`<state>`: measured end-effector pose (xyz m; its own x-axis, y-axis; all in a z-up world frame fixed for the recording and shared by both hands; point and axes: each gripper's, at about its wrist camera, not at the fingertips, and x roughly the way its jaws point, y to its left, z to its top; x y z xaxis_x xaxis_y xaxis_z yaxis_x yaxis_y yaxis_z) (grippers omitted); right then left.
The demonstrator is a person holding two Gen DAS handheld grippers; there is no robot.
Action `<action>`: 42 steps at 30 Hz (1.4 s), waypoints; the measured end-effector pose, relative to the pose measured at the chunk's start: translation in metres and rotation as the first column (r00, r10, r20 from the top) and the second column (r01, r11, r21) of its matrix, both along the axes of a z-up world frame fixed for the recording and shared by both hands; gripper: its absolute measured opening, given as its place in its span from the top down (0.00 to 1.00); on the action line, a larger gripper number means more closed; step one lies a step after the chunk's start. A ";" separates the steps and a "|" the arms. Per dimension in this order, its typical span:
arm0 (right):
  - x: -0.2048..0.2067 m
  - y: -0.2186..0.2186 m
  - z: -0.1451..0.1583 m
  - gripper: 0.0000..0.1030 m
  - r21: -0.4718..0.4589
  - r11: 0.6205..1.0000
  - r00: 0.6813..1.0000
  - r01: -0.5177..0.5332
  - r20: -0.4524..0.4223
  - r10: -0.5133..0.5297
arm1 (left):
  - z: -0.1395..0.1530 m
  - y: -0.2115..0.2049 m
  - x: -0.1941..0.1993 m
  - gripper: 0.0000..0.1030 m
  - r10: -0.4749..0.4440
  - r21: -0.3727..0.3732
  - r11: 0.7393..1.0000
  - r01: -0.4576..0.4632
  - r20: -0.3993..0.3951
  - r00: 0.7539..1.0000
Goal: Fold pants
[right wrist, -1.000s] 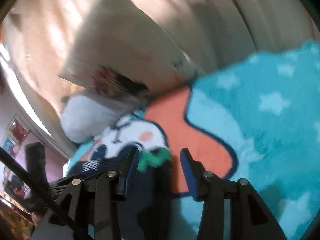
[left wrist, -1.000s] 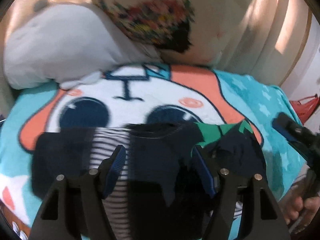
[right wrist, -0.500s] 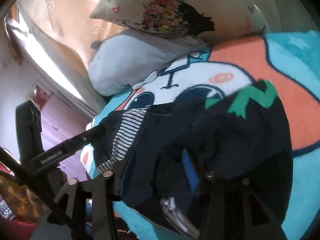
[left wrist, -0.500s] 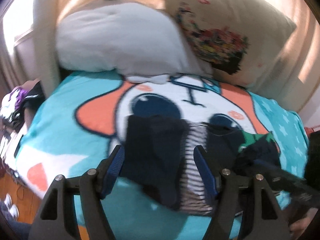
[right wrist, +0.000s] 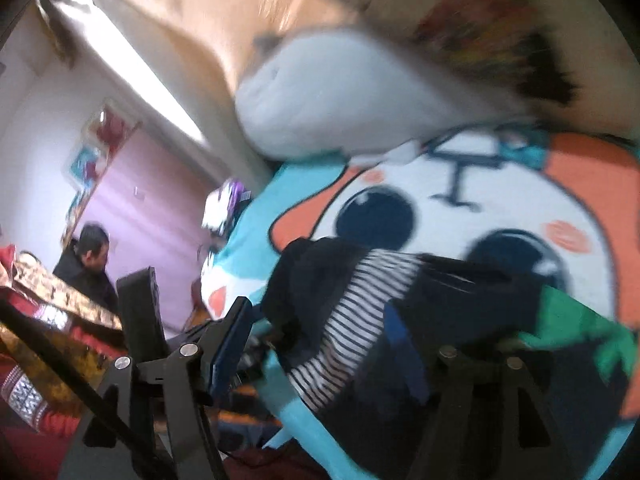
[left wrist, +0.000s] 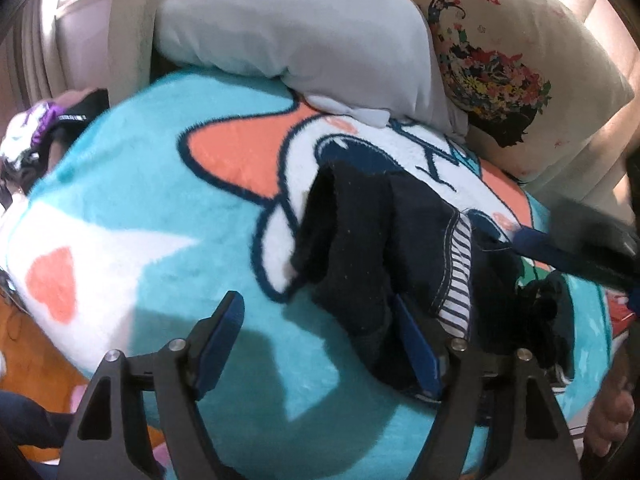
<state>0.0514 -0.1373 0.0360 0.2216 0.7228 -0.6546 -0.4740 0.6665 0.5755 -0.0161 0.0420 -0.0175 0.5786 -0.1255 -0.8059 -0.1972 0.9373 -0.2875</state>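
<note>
Dark navy pants (left wrist: 372,248) with a striped lining (left wrist: 456,280) lie crumpled on a teal cartoon blanket (left wrist: 168,216). My left gripper (left wrist: 320,340) is open, its right finger touching the near edge of the pants. In the right wrist view the pants (right wrist: 460,320) show the striped lining (right wrist: 344,336) and a green patch (right wrist: 580,328). My right gripper (right wrist: 316,344) is open and hovers over the pants, its right finger lost against the dark cloth. The right gripper also shows at the right edge of the left wrist view (left wrist: 576,244).
A grey pillow (left wrist: 288,28) and a floral cream pillow (left wrist: 512,68) lean at the bed's head. The bed's left edge drops to an orange floor (left wrist: 24,352). A person (right wrist: 86,264) sits by a purple wall beyond the bed.
Both grippers have swung left. The left view now looks at the pants' left end; the pants lie more bunched and the right gripper has drawn back above them.
</note>
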 end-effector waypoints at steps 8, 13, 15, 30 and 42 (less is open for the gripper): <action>0.052 0.101 -0.027 0.29 -0.186 0.967 0.979 -0.173 -0.142 0.148 | -0.004 -0.003 0.000 0.19 0.023 -0.036 0.999 -0.022 0.024 0.999; 0.065 0.141 -0.048 0.23 -0.347 0.904 0.963 -0.248 -0.190 0.191 | -0.004 -0.012 0.000 0.19 0.024 0.016 1.000 -0.025 0.022 0.999; 0.070 0.153 -0.057 0.19 -0.402 0.872 0.954 -0.280 -0.215 0.207 | -0.004 -0.016 0.002 0.19 0.021 0.034 0.999 -0.022 0.021 1.000; 0.053 0.169 -0.056 0.63 -0.588 0.769 0.960 -0.253 -0.056 0.273 | 0.006 -0.047 0.005 0.89 -0.059 -0.053 0.997 0.062 0.058 0.997; 0.030 0.112 -0.005 0.74 -0.398 0.904 0.981 -0.158 0.040 0.189 | 0.032 -0.055 -0.005 0.89 -0.093 -0.068 0.992 0.103 0.147 0.985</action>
